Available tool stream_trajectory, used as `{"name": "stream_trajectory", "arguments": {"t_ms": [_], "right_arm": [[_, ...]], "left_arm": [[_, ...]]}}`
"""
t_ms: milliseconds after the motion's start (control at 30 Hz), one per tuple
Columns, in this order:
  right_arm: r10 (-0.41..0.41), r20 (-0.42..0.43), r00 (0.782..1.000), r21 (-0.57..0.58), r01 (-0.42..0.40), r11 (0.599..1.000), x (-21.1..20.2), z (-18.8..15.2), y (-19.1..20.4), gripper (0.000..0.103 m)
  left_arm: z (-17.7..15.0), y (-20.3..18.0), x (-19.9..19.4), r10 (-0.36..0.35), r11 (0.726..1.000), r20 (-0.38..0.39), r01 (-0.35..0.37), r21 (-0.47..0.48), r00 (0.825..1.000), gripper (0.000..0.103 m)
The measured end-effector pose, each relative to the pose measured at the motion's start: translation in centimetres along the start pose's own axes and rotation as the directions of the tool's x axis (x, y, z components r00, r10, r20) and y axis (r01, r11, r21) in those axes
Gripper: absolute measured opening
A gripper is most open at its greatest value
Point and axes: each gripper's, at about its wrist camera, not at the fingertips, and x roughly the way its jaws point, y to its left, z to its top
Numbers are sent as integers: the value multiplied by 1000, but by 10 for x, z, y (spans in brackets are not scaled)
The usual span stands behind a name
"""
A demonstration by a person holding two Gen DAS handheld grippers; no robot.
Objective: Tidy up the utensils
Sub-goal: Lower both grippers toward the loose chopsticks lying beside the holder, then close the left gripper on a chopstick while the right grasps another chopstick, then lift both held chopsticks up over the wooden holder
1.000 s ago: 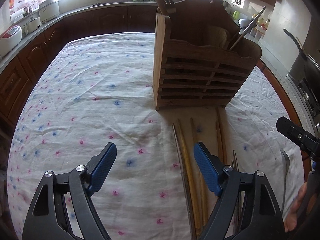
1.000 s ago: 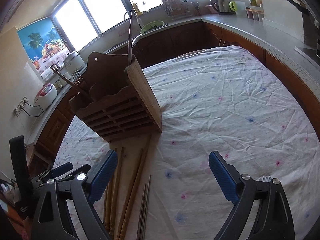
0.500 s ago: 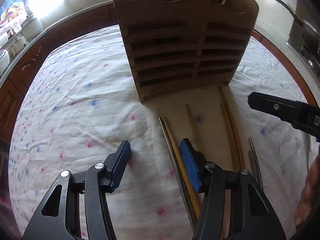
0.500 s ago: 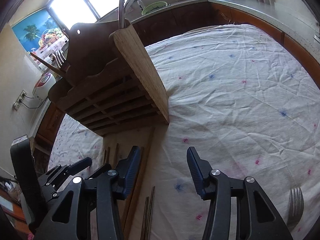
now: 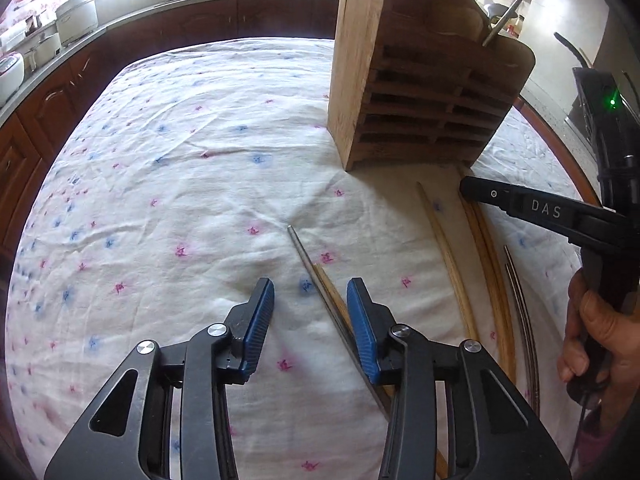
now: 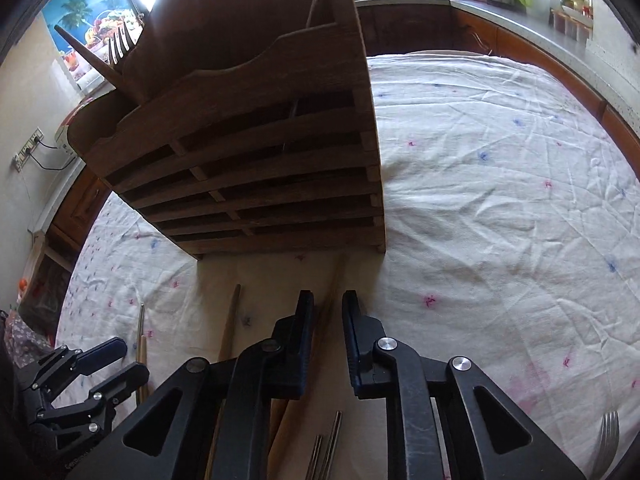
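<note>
The right gripper (image 6: 325, 322), black-framed with blue pads, is held low over the cloth with its jaws narrowed to a slim gap, and a pair of long brown wooden chopsticks (image 6: 335, 284) is seen running straight through that gap; whether the pads already touch the wood cannot be told. The long axis of the chopsticks is aligned with the fingers and points ahead to the foot of the slatted wooden utensil holder (image 6: 256, 168), which stands upright just beyond their tips on the white flower-printed tablecloth (image 6: 500, 200). The left gripper (image 5: 310, 312) is held with its jaws well apart, a thin metal chopstick (image 5: 304, 248) and a wooden stick beside it lying obliquely between them, close to the right-hand pad. Since the right gripper is nearer the holder, the wooden pair is judged likely to be lifted first.
</note>
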Motion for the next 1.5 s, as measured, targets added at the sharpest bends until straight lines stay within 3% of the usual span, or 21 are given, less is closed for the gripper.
{"name": "stream_trajectory", "arguments": {"t_ms": [33, 133, 267, 533, 767, 833, 1100, 1200, 1500], "right_arm": [[-5, 1, 1000, -6, 5, 1000, 1, 1, 1, 13], [-8, 2, 1000, -17, 8, 1000, -1, 0, 0, 7], [-18, -8, 1000, -24, 17, 1000, -9, -8, -10, 7], [30, -6, 1000, 22, -30, 999, -20, -20, -26, 7], [43, -2, 999, 20, -43, 999, -19, -19, -24, 6], [41, 0, 999, 17, -41, 999, -21, -20, -24, 6], [24, -3, 1000, 2, -24, 1000, -11, -13, -5, 6], [30, 2, 1000, -4, -30, 1000, -10, -14, -3, 6], [91, 98, 991, -50, -86, 995, -64, -10, 10, 5]], "left_arm": [[3, -5, 3, 4, 1000, 9, -4, 16, 1000, 26], [7, -13, 6, 13, 997, 9, -14, 82, 1000, 19], [7, 5, 1, -24, 997, -22, 25, 72, 999, 19], [1, 35, -8, -143, 987, -68, 137, -82, 987, 19], [13, 49, 3, -127, 971, -80, 107, -213, 989, 19], [17, 51, 6, -97, 972, -91, 75, -224, 991, 12], [28, 18, 14, 32, 998, -86, -37, -56, 996, 8], [28, 23, 9, -39, 996, -85, 32, -80, 996, 5], [30, 21, -67, -86, 994, 53, 89, -59, 995, 4]]}}
